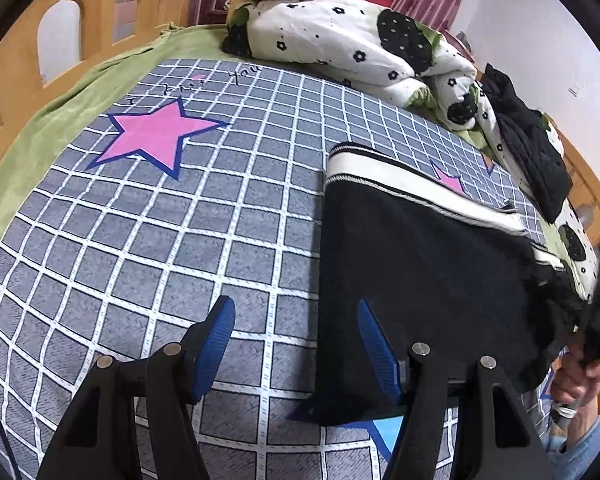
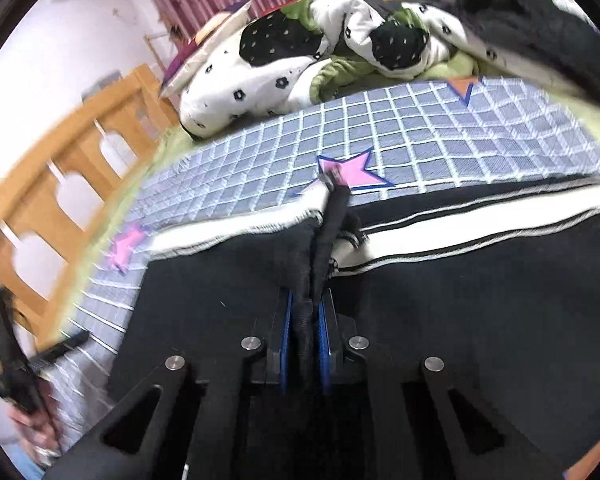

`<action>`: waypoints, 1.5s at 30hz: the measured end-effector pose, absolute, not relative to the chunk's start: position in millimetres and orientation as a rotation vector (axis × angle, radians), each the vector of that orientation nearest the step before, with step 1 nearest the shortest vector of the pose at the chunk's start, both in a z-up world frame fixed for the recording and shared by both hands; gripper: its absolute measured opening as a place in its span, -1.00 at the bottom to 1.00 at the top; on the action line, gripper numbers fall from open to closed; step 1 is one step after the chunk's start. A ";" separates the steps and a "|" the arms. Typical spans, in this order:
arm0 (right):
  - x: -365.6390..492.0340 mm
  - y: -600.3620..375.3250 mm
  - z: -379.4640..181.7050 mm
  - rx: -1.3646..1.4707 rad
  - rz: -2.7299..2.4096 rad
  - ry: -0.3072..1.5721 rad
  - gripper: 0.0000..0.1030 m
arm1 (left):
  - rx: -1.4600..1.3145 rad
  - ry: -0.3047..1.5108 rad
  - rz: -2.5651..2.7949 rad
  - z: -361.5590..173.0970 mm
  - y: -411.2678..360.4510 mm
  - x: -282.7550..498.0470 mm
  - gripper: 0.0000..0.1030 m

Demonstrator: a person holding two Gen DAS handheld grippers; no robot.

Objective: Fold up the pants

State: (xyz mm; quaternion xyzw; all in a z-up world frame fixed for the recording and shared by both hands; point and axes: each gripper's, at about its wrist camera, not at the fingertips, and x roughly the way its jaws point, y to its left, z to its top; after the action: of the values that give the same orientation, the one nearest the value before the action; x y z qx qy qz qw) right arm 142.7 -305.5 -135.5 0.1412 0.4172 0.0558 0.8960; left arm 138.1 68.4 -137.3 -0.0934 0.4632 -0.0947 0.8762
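Pants: black with a white band, lying on the checked sheet of the bed.
Left gripper: jaws apart, holding nothing, just beside the pants' edge.
Right gripper: pinched tight on a bunch of black cloth.
Progress: looks early; folding is not finished.
Writing: by the pink star, only "You" reads clearly.

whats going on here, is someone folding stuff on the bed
Yes. A person is folding black pants with a white striped waistband on a grid-patterned bed cover, one hand-held gripper in each hand. The right hand-held gripper is shut on a bunched fold of the black fabric. The left hand-held gripper is open above the pants' edge, gripping nothing. A rumpled quilt lies at the far end of the bed.
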 end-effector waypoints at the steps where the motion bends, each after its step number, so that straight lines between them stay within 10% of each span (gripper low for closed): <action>1: 146.8 -302.9 -143.9 0.271 0.105 0.895 -0.73 | -0.185 0.970 -0.197 -139.0 66.6 137.3 0.20; 29: 12.6 -367.5 -125.8 0.177 -0.156 0.772 -0.02 | -0.176 0.953 -0.164 -145.9 32.1 122.0 0.19; 45: -16.3 -546.4 -149.3 0.343 -0.406 0.769 -0.02 | -0.165 0.947 -0.269 -148.5 3.5 188.3 0.19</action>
State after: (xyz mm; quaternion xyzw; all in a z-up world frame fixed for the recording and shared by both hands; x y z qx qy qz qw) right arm -16.3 -546.4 -149.3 0.1653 0.3707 -0.1956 0.8928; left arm 188.3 3.5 -148.5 -0.0793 0.4542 -0.1289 0.8779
